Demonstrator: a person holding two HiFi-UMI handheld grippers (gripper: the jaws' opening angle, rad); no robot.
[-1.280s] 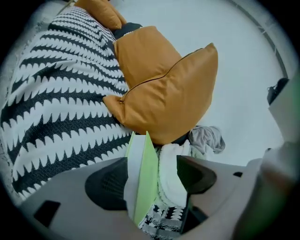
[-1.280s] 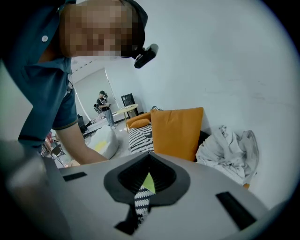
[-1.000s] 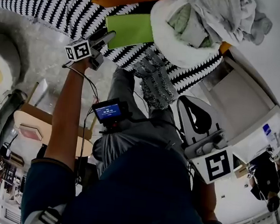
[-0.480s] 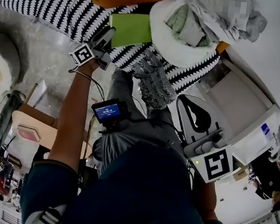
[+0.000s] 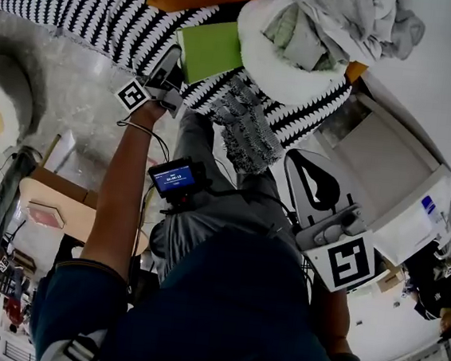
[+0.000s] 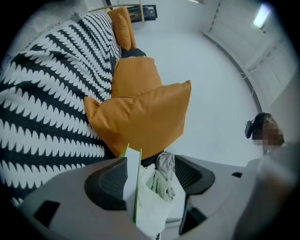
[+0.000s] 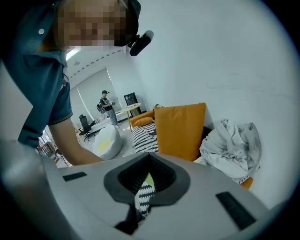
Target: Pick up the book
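The left claw (image 5: 171, 59), at eleven o'clock in the head view, has risen and rolled over the last second to line up with the near edge of the green book (image 5: 211, 48). Its jaws have just closed a little. They stand apart with the book edge-on between them, close to one pad but not yet pinched. The book lies on the striped sofa (image 5: 92, 5) at twelve o'clock, with a white cushion (image 5: 282, 57) heaped with clothes just beside it at three o'clock. The right claw (image 5: 306, 172), at four o'clock, is closed and empty. The grasp looks ready; squeezing likely comes next.
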